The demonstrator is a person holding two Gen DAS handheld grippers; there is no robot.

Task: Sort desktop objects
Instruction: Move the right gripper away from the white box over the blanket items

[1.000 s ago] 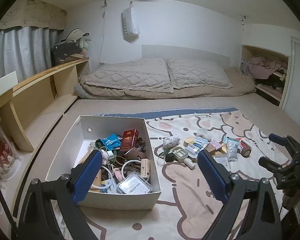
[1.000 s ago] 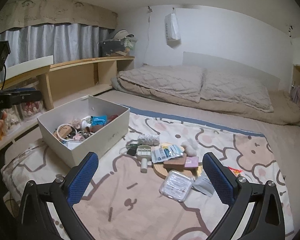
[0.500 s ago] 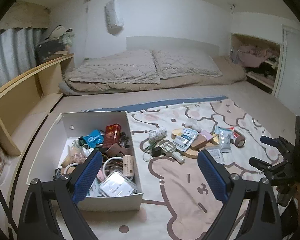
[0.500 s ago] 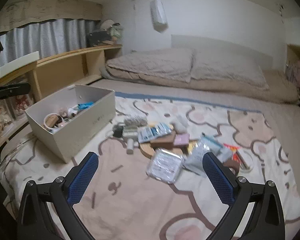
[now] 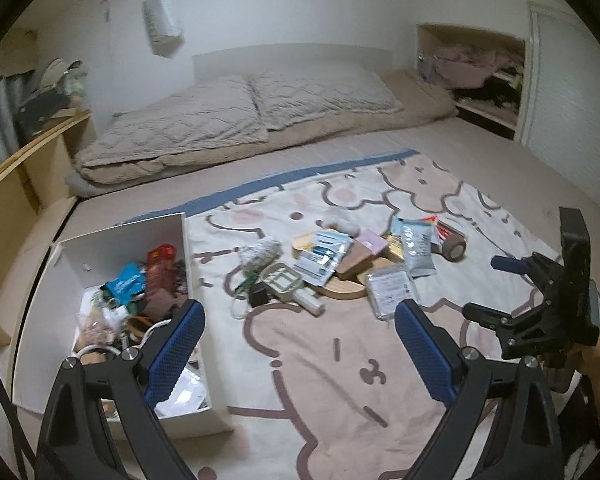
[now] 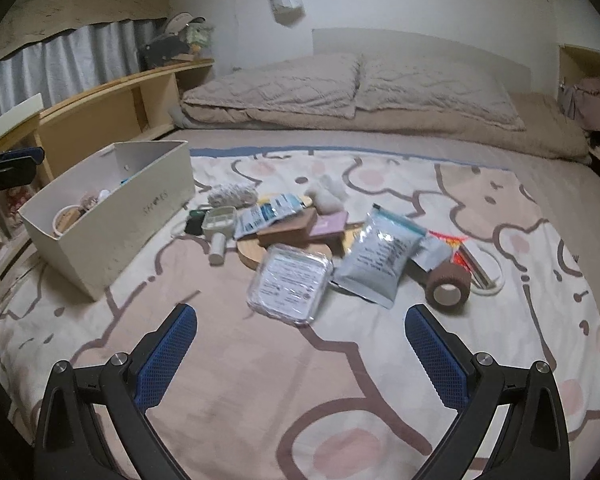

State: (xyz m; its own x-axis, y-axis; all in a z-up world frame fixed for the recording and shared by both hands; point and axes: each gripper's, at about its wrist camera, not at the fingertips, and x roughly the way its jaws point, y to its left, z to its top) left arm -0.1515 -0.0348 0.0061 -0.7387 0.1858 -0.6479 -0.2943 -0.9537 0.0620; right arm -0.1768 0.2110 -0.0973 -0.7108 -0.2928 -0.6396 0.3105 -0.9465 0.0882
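Observation:
A white box [image 5: 72, 390] [image 6: 112, 236] with several small items stands on the patterned sheet at the left. A pile of loose items lies to its right: a clear plastic case [image 6: 290, 282] [image 5: 390, 290], a grey pouch [image 6: 376, 258] [image 5: 418, 250], a brown tape roll [image 6: 448, 286] [image 5: 454, 248], a round wooden board [image 6: 252, 252]. My left gripper [image 5: 300, 354] is open and empty, beside the box's right wall. My right gripper [image 6: 302, 360] is open and empty, just short of the clear case; it also shows in the left wrist view [image 5: 504, 288].
The sheet [image 6: 260, 380] covers a bed with a folded quilt and pillows [image 6: 340, 88] at the far end. A wooden shelf [image 6: 100, 112] runs along the left side. A wall niche [image 5: 476, 76] holds clothes at the far right.
Both grippers have moved forward and down toward the sheet and swung right. The pile of loose items is now much closer to the right gripper. Both stay open.

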